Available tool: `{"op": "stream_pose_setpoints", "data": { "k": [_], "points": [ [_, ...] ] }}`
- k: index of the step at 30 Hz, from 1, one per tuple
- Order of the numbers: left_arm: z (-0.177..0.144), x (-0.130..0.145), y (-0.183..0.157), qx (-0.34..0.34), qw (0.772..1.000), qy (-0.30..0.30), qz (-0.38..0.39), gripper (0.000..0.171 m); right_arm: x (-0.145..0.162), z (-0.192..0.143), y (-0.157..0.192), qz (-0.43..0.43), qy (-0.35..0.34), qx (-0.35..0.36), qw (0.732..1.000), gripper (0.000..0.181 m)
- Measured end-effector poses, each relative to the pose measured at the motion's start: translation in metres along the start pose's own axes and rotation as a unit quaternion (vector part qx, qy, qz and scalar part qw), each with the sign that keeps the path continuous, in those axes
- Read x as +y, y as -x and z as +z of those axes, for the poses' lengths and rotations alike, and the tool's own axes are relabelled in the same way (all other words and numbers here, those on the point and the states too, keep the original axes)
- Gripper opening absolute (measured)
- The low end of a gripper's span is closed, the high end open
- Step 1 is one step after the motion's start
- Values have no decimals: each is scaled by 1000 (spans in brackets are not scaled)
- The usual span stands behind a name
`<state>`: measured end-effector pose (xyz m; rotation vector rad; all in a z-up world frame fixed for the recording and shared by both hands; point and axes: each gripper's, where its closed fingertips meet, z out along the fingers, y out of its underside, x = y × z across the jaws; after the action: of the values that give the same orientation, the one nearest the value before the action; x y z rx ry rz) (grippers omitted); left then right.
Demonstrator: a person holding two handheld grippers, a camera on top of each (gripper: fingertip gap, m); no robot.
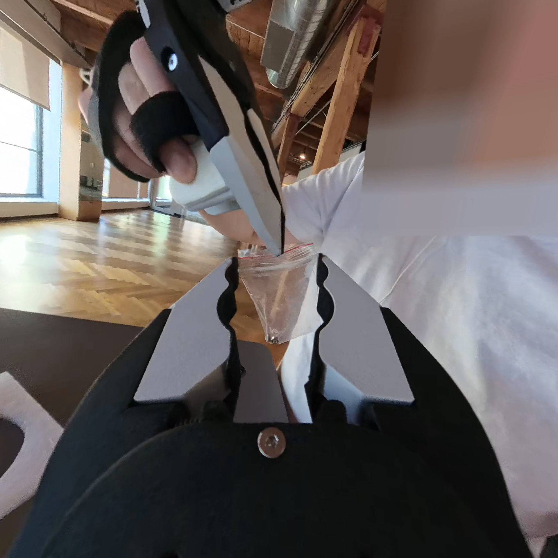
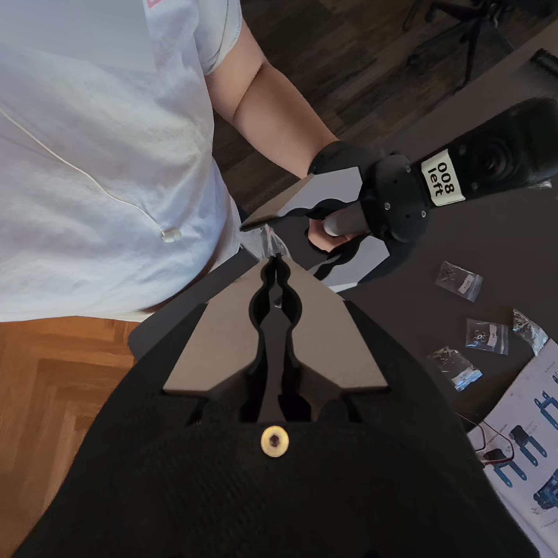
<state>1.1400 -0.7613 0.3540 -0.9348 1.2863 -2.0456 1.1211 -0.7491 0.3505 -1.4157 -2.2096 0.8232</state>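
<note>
Fingers of the left gripper (image 1: 276, 259) stand wide apart in the left wrist view, nothing clamped; a small clear zip bag (image 1: 276, 290) with a red seal line hangs between them. The bag's top edge is pinched by the right gripper (image 1: 279, 252), coming down from above with tips together. One small metal screw (image 1: 274, 339) sits in the bag's lowest corner. Whether the bag touches the left pads can't be told. Behind: the person's hand (image 1: 145, 120) in a black strap on the right gripper's handle, white T-shirt (image 1: 422, 332), herringbone wood floor (image 1: 105, 265), dark tabletop (image 1: 60, 341), and overhead wooden beams and a metal duct.

Right wrist view: right gripper (image 2: 276, 259) tips closed on the crumpled bag (image 2: 268, 244), which is mostly hidden here; no screw visible. Left gripper (image 2: 280, 244) enters from the right, spread open around the bag, labelled body and camera lens showing. Only this view shows the table clutter: several small parts bags (image 2: 486, 335) of hardware on the dark tabletop (image 2: 453, 256), and a printed instruction sheet (image 2: 525, 437) at the right edge. An earbud on a white cord (image 2: 170, 235) hangs over the shirt.
</note>
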Motion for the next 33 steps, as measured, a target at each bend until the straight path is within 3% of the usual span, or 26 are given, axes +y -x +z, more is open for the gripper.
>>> {"op": "stream_pose_setpoints", "data": {
  "k": [5, 13, 22, 24, 27, 30, 33],
  "points": [
    [8, 2, 2, -17, 1000, -4, 16, 29, 11, -7, 9, -4, -6, -14, 1000, 0],
    [16, 4, 18, -62, 998, -25, 6, 41, 20, -15, 9, -25, -14, -5, 1000, 0],
    [18, 9, 31, -86, 995, -58, -11, 23, 37, -16, 7, -46, 4, 18, 999, 0],
    [17, 9, 33, -91, 993, -68, -17, 27, 38, -19, 6, -52, 5, 27, 998, 0],
    [19, 6, 32, -85, 992, -87, -40, 59, 44, -20, 4, -65, 21, 43, 997, 0],
    [20, 2, 32, -85, 990, -92, -58, 66, 45, -19, 5, -74, 25, 48, 996, 0],
    [24, 4, 39, -107, 990, -72, -49, 62, 46, -19, 3, -90, 33, 57, 994, 0]
  ]
}}
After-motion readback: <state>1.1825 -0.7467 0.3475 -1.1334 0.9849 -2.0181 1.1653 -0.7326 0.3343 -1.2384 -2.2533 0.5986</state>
